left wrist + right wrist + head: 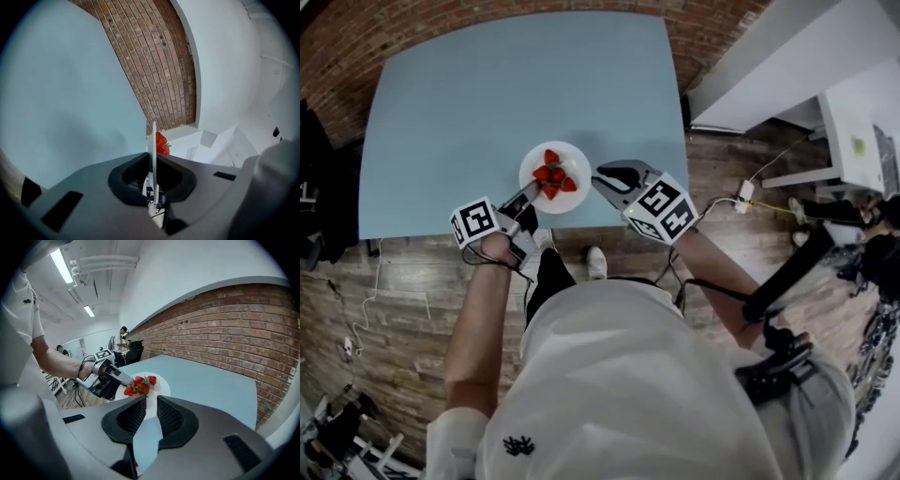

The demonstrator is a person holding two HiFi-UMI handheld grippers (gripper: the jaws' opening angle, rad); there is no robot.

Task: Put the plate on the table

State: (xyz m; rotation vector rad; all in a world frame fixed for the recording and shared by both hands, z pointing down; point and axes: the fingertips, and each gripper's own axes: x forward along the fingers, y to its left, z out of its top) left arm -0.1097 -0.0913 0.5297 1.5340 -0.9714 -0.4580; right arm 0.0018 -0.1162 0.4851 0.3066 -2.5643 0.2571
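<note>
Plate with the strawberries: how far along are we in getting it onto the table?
Done: the plate, with its strawberries, is at the near edge of the blue table. In hand: the left gripper is shut on its rim; I cannot tell whether the plate rests on the top. The right gripper is open and empty beside it. Left: settle the plate if needed, then release.

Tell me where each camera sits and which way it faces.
Head view: on the person's head, looking down at the table, plate and strawberries; torso and forearms show.
Left gripper view: on the left gripper, along jaws shut on the plate's rim.
Right gripper view: on the right gripper, over open jaws toward the plate; left forearm shows.
Shared: all show the strawberries.
</note>
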